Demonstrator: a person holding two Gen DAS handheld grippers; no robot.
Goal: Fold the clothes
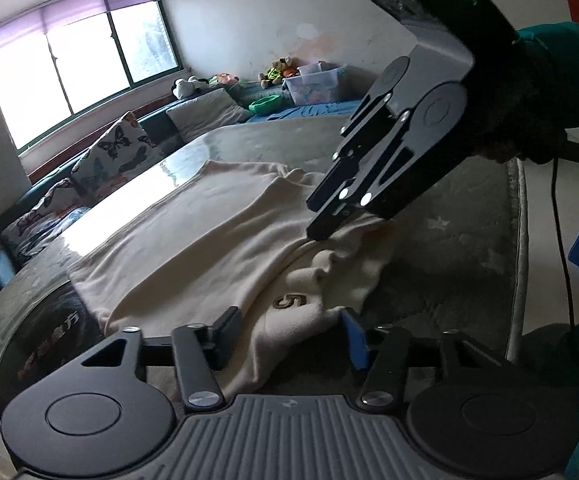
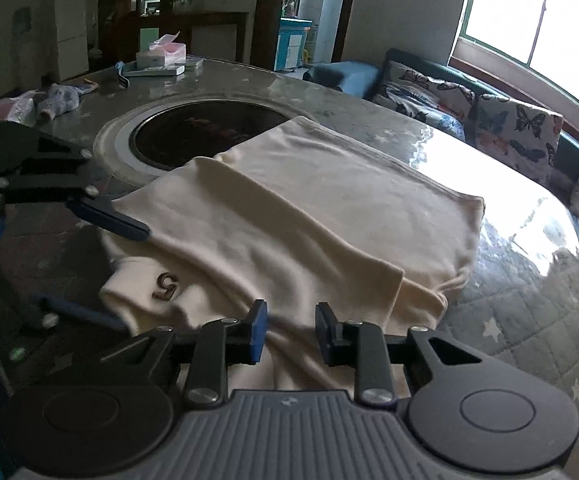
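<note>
A cream garment (image 1: 193, 236) with a brown "5" patch (image 1: 289, 301) lies partly folded on the round table; it also shows in the right wrist view (image 2: 309, 220). My left gripper (image 1: 289, 336) is open, its jaws either side of the garment's near edge. It shows in the right wrist view (image 2: 105, 272) at the left, open around the collar end. My right gripper (image 2: 289, 332) is open over the garment's near edge. In the left wrist view it (image 1: 329, 224) comes down from the right, tips at the cloth.
The table (image 2: 529, 320) has a grey quilted cover and a dark round inset (image 2: 209, 132). A tissue box (image 2: 161, 54) and a small bundle (image 2: 57, 100) sit at its far side. A sofa with butterfly cushions (image 2: 509, 128) runs under the window.
</note>
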